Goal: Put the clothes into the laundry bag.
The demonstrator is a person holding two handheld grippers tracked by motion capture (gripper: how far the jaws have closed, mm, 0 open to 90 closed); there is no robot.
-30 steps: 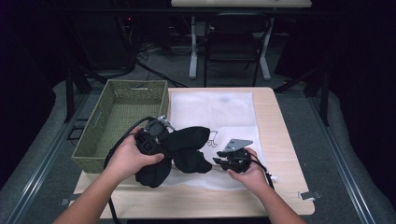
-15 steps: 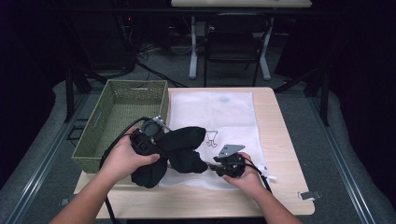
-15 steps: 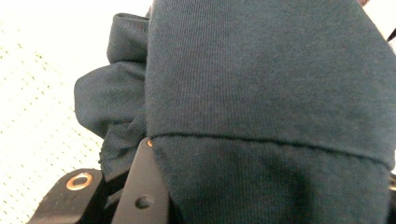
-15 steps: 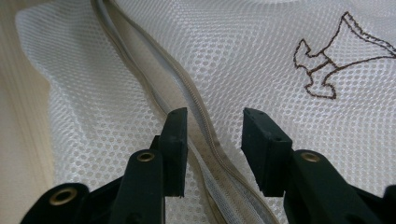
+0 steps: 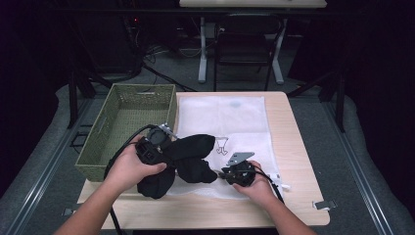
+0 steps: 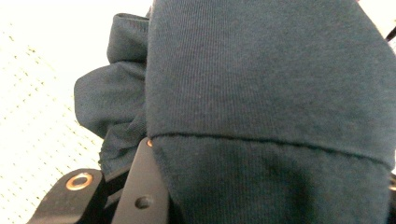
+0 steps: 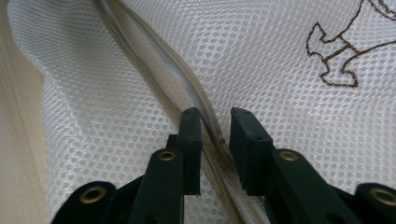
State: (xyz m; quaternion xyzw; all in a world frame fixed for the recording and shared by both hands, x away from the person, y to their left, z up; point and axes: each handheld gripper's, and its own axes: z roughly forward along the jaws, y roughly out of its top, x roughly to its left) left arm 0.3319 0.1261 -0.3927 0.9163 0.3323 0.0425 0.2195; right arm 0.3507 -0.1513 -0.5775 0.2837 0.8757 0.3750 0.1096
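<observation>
A dark garment [image 5: 192, 155] hangs bunched over the near left part of a white mesh laundry bag [image 5: 235, 115] spread on the table. My left gripper [image 5: 157, 145] is shut on the garment, and the cloth [image 6: 261, 93] drapes over its jaws. My right gripper [image 5: 228, 174] sits at the bag's near edge, just right of the garment. In the right gripper view its jaws [image 7: 215, 117] are closed on the bag's zipper strip [image 7: 205, 109], with mesh [image 7: 280, 46] all around and a brown embroidered figure [image 7: 341, 51] beyond.
A green woven basket [image 5: 138, 88] stands at the table's left, close beside my left hand. Bare wooden tabletop [image 5: 303, 196] shows along the right and near edges. Chairs and table legs stand on the floor beyond the far edge.
Both hands have shifted slightly left and nearer. The garment came with the left gripper, and the right gripper slid left along the bag's near edge.
</observation>
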